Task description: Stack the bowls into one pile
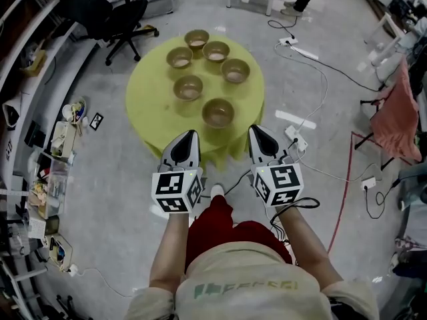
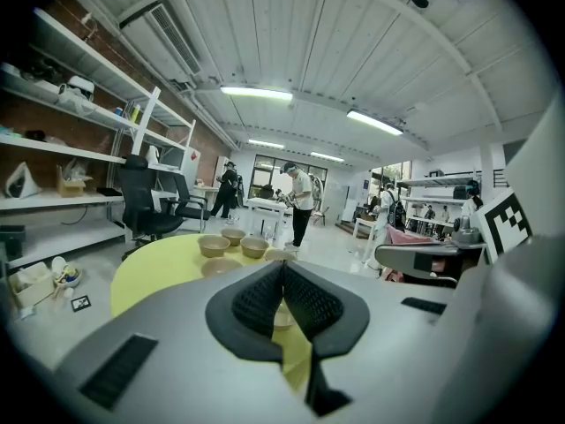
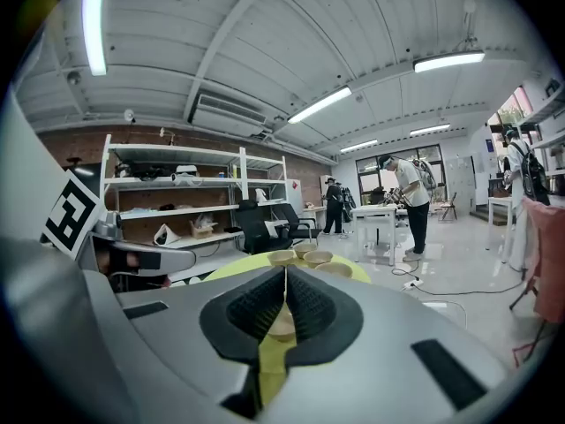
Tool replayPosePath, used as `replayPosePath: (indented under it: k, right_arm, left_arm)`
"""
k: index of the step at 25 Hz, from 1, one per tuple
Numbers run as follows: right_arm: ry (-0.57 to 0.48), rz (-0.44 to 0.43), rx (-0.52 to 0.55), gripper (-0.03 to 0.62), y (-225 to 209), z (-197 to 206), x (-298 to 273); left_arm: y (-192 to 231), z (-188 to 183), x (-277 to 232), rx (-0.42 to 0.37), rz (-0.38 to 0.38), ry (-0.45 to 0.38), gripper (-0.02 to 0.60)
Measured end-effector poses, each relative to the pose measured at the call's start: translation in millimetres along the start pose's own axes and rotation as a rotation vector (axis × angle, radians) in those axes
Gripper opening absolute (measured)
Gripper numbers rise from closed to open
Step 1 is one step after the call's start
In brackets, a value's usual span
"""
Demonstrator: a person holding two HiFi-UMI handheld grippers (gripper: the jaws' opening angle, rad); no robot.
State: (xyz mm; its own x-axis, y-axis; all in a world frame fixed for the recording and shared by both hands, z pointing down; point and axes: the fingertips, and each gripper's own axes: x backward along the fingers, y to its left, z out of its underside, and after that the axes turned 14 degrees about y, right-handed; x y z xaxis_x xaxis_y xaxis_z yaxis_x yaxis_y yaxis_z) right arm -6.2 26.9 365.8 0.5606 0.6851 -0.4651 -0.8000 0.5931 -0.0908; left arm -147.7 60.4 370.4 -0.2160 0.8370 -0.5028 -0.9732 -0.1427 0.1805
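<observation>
Jaws together, nothing held, on left tool (image 1: 192,135) and right tool (image 1: 256,131). Nearest tan round bowl (image 1: 218,113) just ahead, smack between them. Toss-up who's nearer.

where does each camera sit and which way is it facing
Head view: on the person's head, facing down at the table and six bowls; forearms, left gripper and right gripper show.
Left gripper view: on that gripper, facing the table past its shut jaws.
Right gripper view: likewise, from the right.
Shared: the bowls.
</observation>
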Motion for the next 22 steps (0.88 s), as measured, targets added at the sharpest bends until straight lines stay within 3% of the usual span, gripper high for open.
replayPosePath:
  k: [10,22]
  right_arm:
    - [0.015,0.045,-0.010,0.037,-7,-25,-52]
    - [0.040,0.072,-0.030,0.037,-21,-30,-73]
  left_arm:
    - [41,-12,-48,0.007,0.025,0.070,0.025]
    - [50,-10,-82,0.015,0.072,0.138,0.025]
